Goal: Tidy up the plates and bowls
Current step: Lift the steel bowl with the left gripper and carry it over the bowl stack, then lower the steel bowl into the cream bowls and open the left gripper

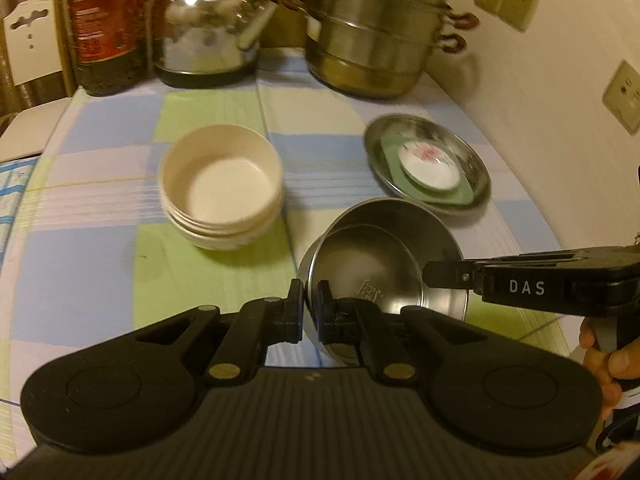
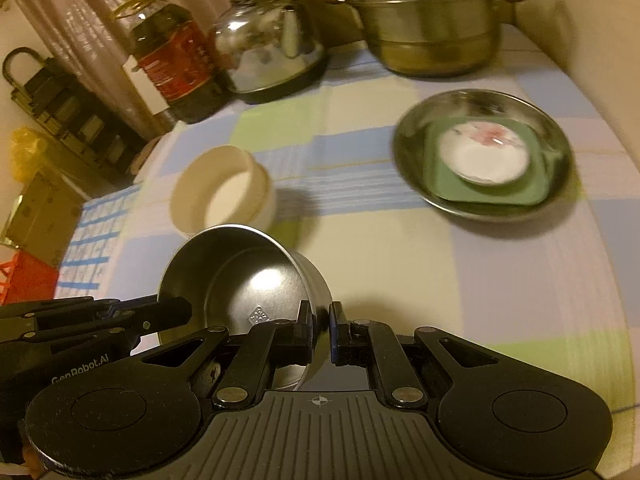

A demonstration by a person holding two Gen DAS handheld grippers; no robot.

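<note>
A steel bowl (image 1: 380,264) hangs tilted above the checked tablecloth, held from two sides. My left gripper (image 1: 310,308) is shut on its near rim, one finger inside and one outside. My right gripper (image 1: 430,276) comes in from the right and is shut on the opposite rim. In the right wrist view the right gripper (image 2: 320,328) pinches the steel bowl's (image 2: 248,276) wall, with the left gripper (image 2: 182,314) on its left edge. A stack of cream bowls (image 1: 220,192) (image 2: 224,192) stands beyond. A steel plate (image 1: 476,168) (image 2: 416,136) holds a green square plate (image 1: 394,160) and a white saucer (image 1: 430,168).
At the back of the table stand an oil bottle (image 1: 106,28), a steel kettle (image 1: 208,28) and a stacked steamer pot (image 1: 376,36). The wall with sockets (image 1: 506,0) closes the right side. A chair back (image 1: 34,44) and boxes (image 2: 44,208) lie off the left edge.
</note>
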